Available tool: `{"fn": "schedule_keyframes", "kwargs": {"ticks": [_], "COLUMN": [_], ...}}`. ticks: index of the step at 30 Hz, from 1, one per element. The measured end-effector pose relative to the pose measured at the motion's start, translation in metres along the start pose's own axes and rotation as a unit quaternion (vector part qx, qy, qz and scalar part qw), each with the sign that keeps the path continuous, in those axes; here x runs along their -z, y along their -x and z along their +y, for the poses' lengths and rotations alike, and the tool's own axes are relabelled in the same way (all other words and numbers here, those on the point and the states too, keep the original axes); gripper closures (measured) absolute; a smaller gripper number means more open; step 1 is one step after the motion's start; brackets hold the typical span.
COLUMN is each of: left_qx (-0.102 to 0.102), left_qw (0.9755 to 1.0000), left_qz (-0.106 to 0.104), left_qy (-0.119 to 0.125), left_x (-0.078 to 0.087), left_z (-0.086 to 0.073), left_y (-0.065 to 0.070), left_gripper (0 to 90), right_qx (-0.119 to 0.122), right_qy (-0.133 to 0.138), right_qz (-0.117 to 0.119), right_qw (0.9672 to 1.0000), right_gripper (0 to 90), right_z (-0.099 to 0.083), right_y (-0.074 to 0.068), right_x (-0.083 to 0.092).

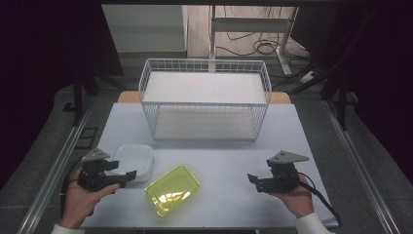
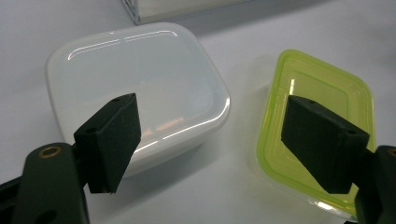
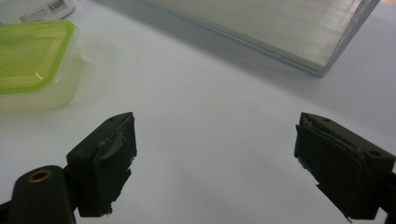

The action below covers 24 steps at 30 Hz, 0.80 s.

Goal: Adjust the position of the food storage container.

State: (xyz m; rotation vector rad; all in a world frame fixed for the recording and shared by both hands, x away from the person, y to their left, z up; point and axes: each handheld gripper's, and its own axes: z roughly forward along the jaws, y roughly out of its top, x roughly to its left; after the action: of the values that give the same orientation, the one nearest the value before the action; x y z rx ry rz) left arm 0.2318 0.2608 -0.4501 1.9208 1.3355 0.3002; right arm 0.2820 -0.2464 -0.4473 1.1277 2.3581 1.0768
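1. We held our left gripper point(image 1: 127, 174) near the front left corner of the table point(image 1: 234, 161). Its jaws stood wide apart with nothing between them.
2. We held our right gripper point(image 1: 252, 179) near the front right corner. Its jaws were wide apart too, and only bare table lay in front of them.
3. The green box point(image 1: 173, 189) sat near the front edge, between our two grippers. It was closer to the left one. Its long side ran slanted, from front left to back right.
4. The white box point(image 1: 134, 161) sat just behind the left gripper's tips, near the left edge. It looked to be almost touching the green box.
5. We think the left gripper was best placed to grab a box, because both lay right in front of its jaws.
6. The wire basket point(image 1: 204, 68) stood at the back edge, well apart from both grippers.
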Motion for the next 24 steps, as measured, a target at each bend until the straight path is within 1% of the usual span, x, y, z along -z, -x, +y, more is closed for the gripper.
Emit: {"fn": "schedule_keyframes", "kwargs": {"ticks": [1, 7, 9, 11, 14, 18, 21, 24], "left_qx": [0.004, 0.008, 0.008, 0.011, 0.012, 0.011, 0.013, 0.013], "left_qw": [1.0000, 1.0000, 1.0000, 0.9999, 0.9999, 0.9998, 0.9997, 0.9996], "left_qz": [0.004, 0.004, 0.005, 0.005, 0.003, -0.001, 0.001, -0.004], "left_qy": [0.002, 0.000, -0.001, -0.007, -0.010, -0.017, -0.020, -0.024], "left_x": [0.001, 0.002, 0.002, 0.002, 0.002, 0.003, 0.004, 0.005], "left_z": [0.000, 0.000, 0.000, -0.001, -0.002, -0.003, -0.004, -0.007], "left_y": [-0.001, -0.003, -0.002, -0.001, 0.002, 0.004, 0.006, 0.008], "left_gripper": [19.4, 20.1, 20.6, 21.2, 22.4, 23.7, 25.2, 26.5], "right_qx": [-0.004, -0.011, -0.011, -0.010, -0.006, -0.006, -0.004, -0.003], "right_qy": [-0.002, -0.011, -0.011, -0.016, -0.016, -0.014, -0.016, -0.016], "right_qz": [0.004, 0.012, 0.013, 0.018, 0.024, 0.020, 0.025, 0.024], "right_qw": [1.0000, 0.9998, 0.9998, 0.9997, 0.9996, 0.9997, 0.9996, 0.9996], "right_gripper": [13.9, 14.8, 14.9, 15.0, 15.0, 15.1, 15.3, 15.5], "right_z": [-0.001, -0.005, -0.006, -0.007, -0.008, -0.008, -0.009, -0.009], "right_y": [0.001, 0.004, 0.003, 0.001, -0.001, -0.001, -0.002, -0.002], "right_x": [-0.001, -0.006, -0.006, -0.007, -0.007, -0.007, -0.007, -0.007]}}
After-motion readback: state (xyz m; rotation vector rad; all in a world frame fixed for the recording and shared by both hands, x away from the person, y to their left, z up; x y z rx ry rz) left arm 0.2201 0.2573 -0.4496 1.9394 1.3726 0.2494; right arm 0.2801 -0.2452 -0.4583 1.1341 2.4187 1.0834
